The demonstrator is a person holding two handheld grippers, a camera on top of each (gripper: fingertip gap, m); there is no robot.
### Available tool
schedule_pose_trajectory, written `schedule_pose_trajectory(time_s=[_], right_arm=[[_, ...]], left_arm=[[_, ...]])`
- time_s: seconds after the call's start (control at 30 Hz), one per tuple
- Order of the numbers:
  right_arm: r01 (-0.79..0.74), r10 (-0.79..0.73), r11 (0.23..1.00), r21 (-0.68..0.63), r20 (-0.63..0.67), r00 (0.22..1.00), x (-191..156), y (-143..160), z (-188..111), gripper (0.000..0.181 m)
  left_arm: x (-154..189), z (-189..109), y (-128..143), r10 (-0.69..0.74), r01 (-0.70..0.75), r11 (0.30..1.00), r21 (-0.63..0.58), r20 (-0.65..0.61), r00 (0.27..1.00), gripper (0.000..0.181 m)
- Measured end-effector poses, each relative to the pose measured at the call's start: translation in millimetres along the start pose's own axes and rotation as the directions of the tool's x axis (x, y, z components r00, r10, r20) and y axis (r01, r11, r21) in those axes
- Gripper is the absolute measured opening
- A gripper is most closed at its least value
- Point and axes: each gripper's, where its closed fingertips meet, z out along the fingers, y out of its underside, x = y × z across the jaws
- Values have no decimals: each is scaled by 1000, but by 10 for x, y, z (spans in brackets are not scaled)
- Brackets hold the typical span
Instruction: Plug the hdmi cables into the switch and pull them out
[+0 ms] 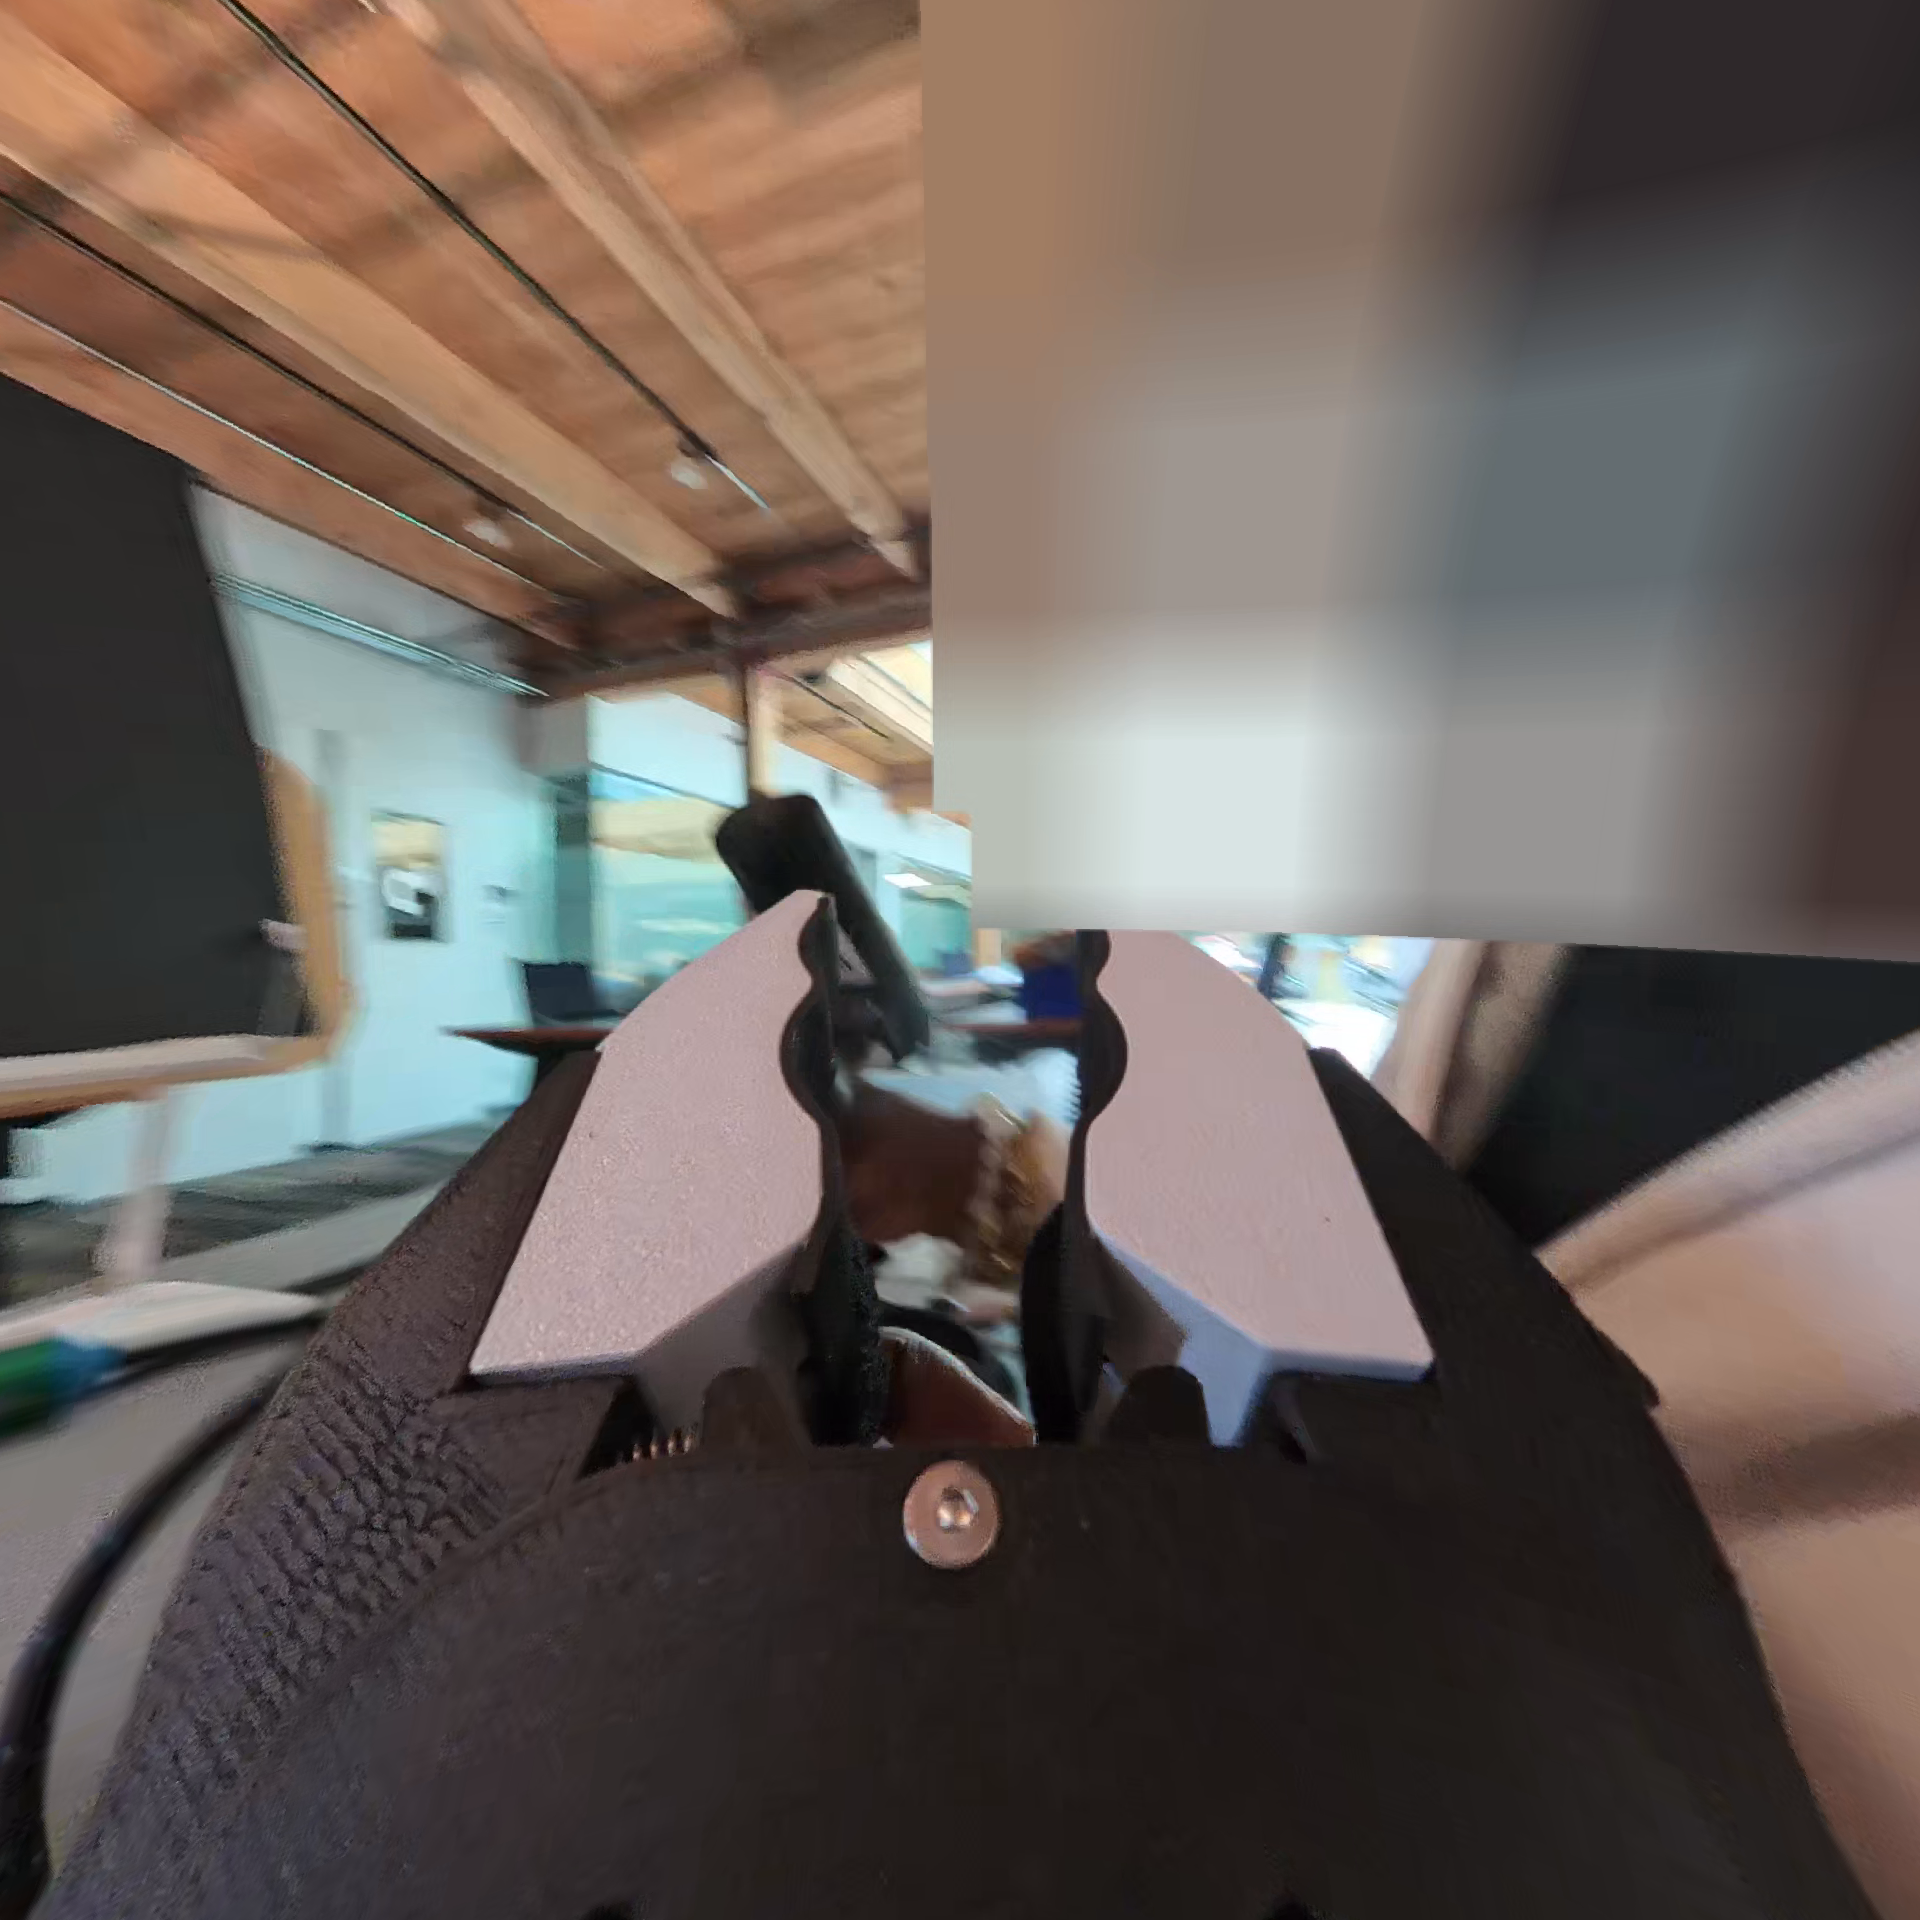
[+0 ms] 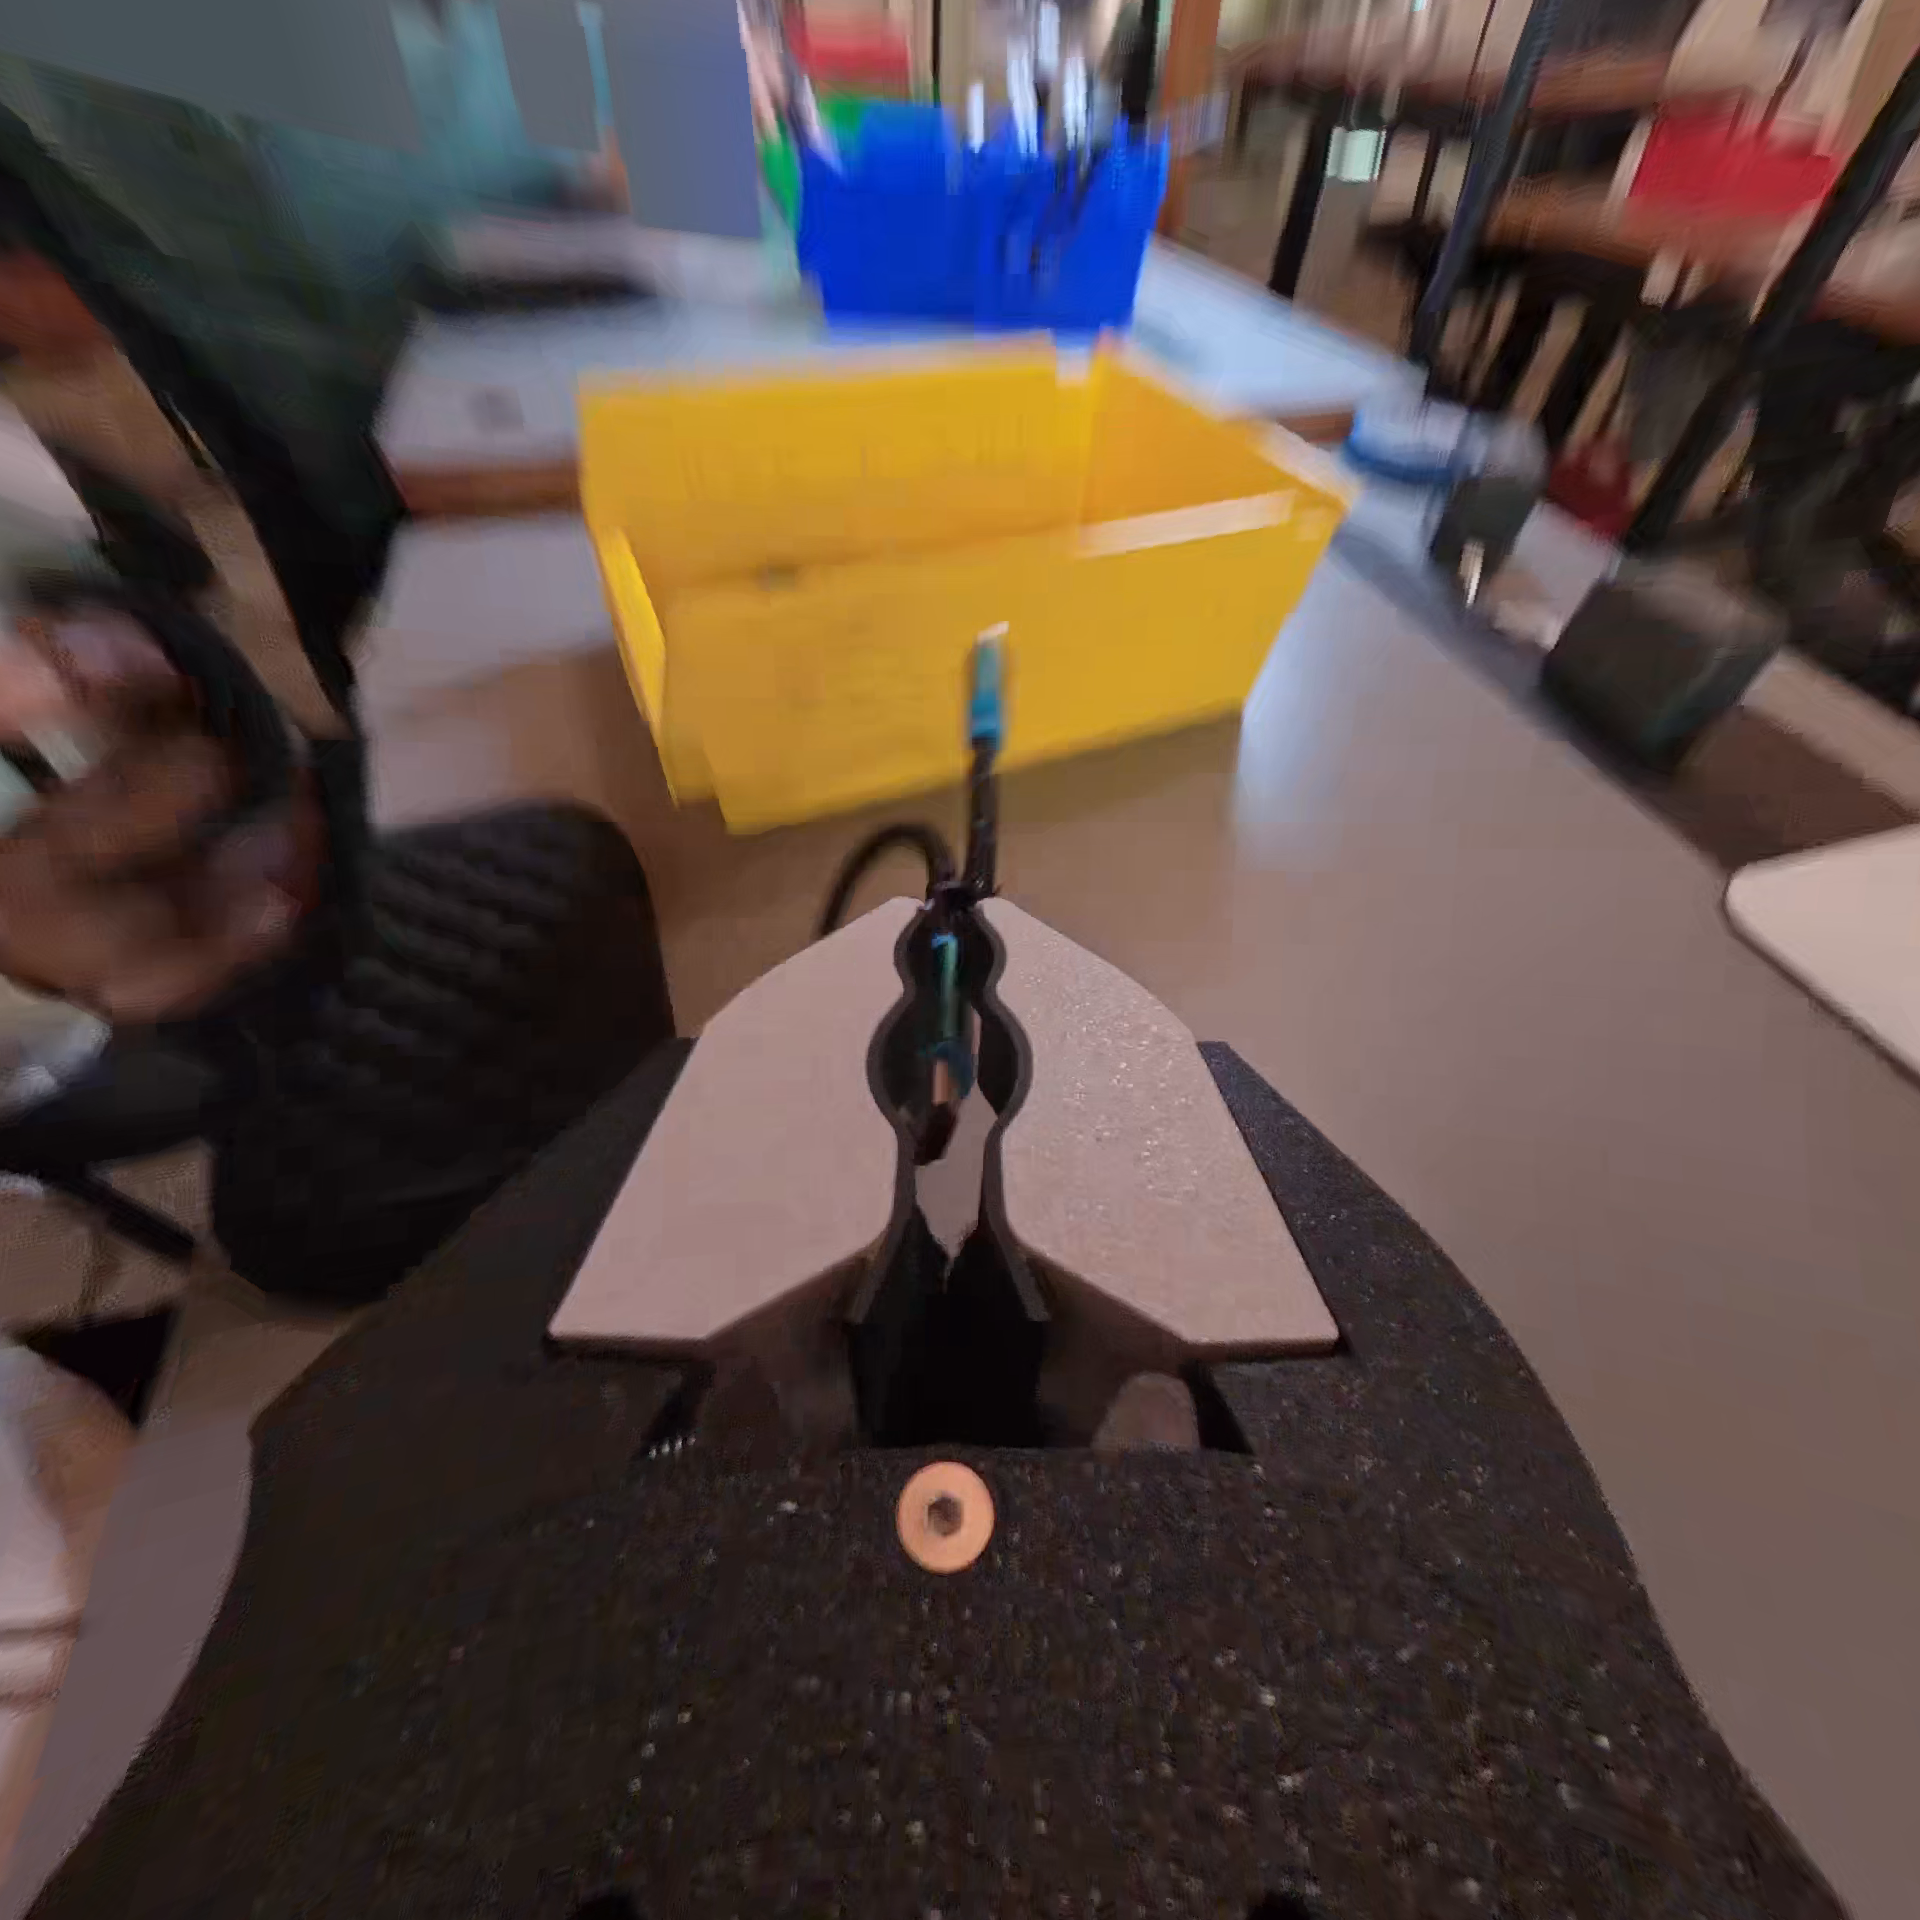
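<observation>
1. Right tool [image 2: 951, 909] is clamped on the hdmi cable [image 2: 982, 800]; its blue plug [image 2: 987, 686] points straight ahead, over the counter [image 2: 1403, 1039].
2. Left tool [image 1: 961, 935] is spread wide, empty, tilted up.
3. Switch is not seen.

A: The black-braided, blue-plugged HDMI cable [image 2: 981, 727] at centre frame is smeared, its lower run hidden between the grey fingers.

B: The yellow plastic bin [image 2: 935, 582] behind it is blurred too.
</observation>
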Motion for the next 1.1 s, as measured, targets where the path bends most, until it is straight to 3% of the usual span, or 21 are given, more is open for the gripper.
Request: schedule_pose_trajectory(time_s=[0.07, 0.2, 0.27, 0.33, 0.4, 0.47, 0.57, 0.7, 0.8, 0.83, 0.87, 0.9, 0.93, 0.97, 1.0, 1.03, 1.1], right_arm=[[-46, 44, 992, 118, 20, 999, 54, -214, -177, 0], [62, -58, 987, -148, 33, 998, 93, 194, -252, 4], [215, -208, 951, -224, 56, 977, 84, 320, -319, 34], [360, -318, 887, -290, 182, 931, -70, 471, -394, 67], [427, -333, 808, -406, 284, 899, -192, 702, -491, 74], [489, -358, 729, -479, 342, 869, -291, 911, -577, 68], [629, -511, 660, -410, 369, 776, -441, 1071, -535, 52], [768, -700, 531, -359, 325, 636, -482, 1131, -282, 60], [849, -785, 375, -373, 360, 505, -468, 1204, -61, 16], [855, -803, 359, -375, 342, 488, -436, 1174, 8, 16], [844, -785, 389, -370, 346, 514, -424, 1145, 39, 15], [793, -729, 508, -336, 324, 603, -443, 1035, 57, 14], [686, -621, 681, -255, 295, 726, -484, 831, 49, 14], [527, -473, 838, -143, 293, 831, -520, 572, -4, 14], [340, -317, 940, -18, 319, 893, -534, 281, -99, 14], [148, -181, 982, 115, 373, 910, -534, -9, -229, 13], [-241, 21, 919, 312, 570, 821, -556, -505, -555, 13]], left_arm=[[174, 90, 291, -77, 63, 989, -132, -103, 992, 43], [243, 182, 586, -13, -12, 975, -222, -113, 994, 43], [192, 160, 647, 6, -31, 964, -264, -93, 996, 43], [171, 95, 682, 31, -61, 951, -304, -101, 994, 43], [114, 14, 658, 69, -94, 941, -325, -90, 994, 43], [-6, -63, 583, 102, -108, 940, -324, -33, 994, 43], [-167, -163, 516, 133, -112, 940, -321, 43, 990, 43], [-182, -187, 504, 152, -128, 938, -321, 50, 987, 43], [-72, -155, 490, 161, -154, 934, -322, -6, 987, 43], [-46, -151, 468, 167, -165, 933, -319, -20, 986, 43], [-32, -151, 424, 176, -175, 935, -308, -25, 984, 44], [-32, -157, 351, 186, -184, 940, -286, -21, 982, 44], [-49, -170, 251, 198, -192, 949, -250, -4, 980, 44], [-84, -193, 135, 205, -195, 960, -202, 28, 978, 44], [-138, -223, 18, 198, -186, 972, -146, 69, 978, 44], [-207, -255, -69, 168, -157, 983, -96, 113, 979, 44], [-388, -292, -98, 44, -38, 999, -37, 200, 979, 43]])
